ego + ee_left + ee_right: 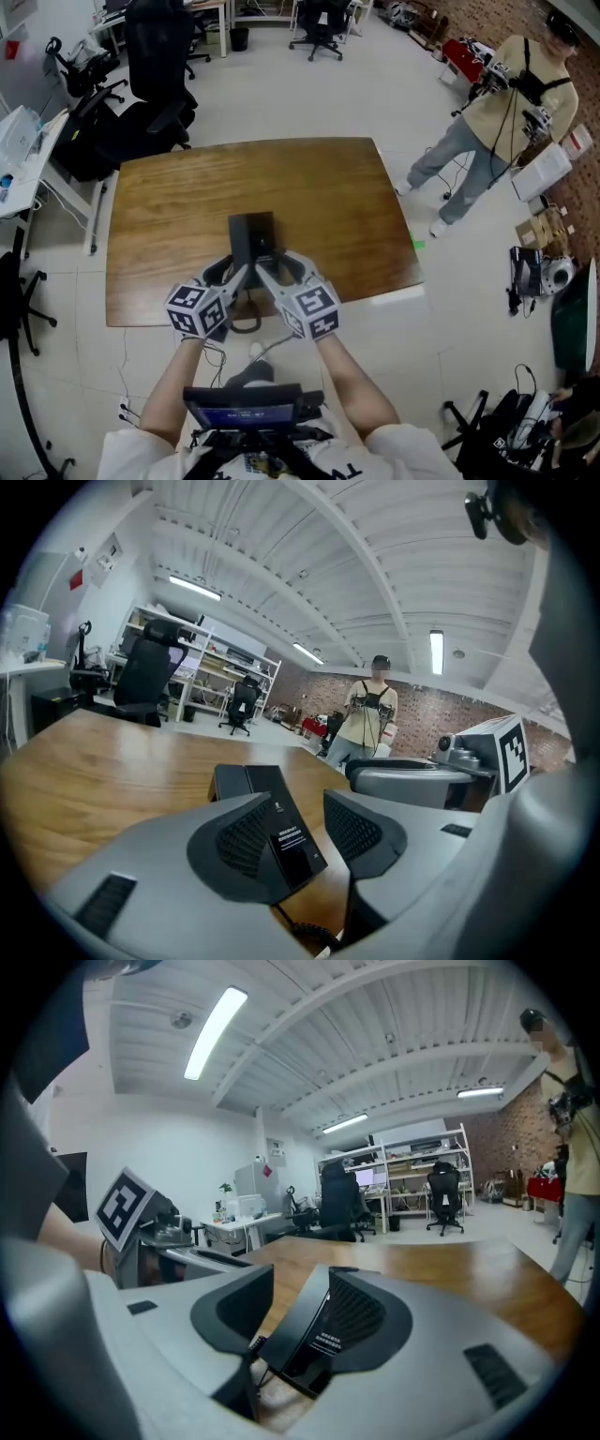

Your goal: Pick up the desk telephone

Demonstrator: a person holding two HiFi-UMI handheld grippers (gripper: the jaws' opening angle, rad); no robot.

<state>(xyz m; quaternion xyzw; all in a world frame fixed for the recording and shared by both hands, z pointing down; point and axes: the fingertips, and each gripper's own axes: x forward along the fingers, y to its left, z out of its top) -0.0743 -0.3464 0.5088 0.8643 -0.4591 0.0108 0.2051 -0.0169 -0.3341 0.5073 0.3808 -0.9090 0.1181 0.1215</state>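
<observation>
The black desk telephone [251, 234] lies on the wooden table [328, 206], near its front edge. Its coiled cord [246, 319] hangs over that edge. My left gripper [239, 274] and right gripper [270, 272] meet at the telephone's near end, side by side. In the left gripper view the telephone [251, 782] reaches in between the jaws of my left gripper [295, 834], which stand apart with a gap at the right pad. In the right gripper view the telephone [319, 1340] is tilted between the spread jaws of my right gripper [298, 1316], with the left jaw standing off it.
A person [497, 103] wearing gear stands on the floor to the table's right. Black office chairs [155, 56] and a white desk [28, 159] stand beyond the table's left corner. Boxes and equipment [539, 253] crowd the right wall.
</observation>
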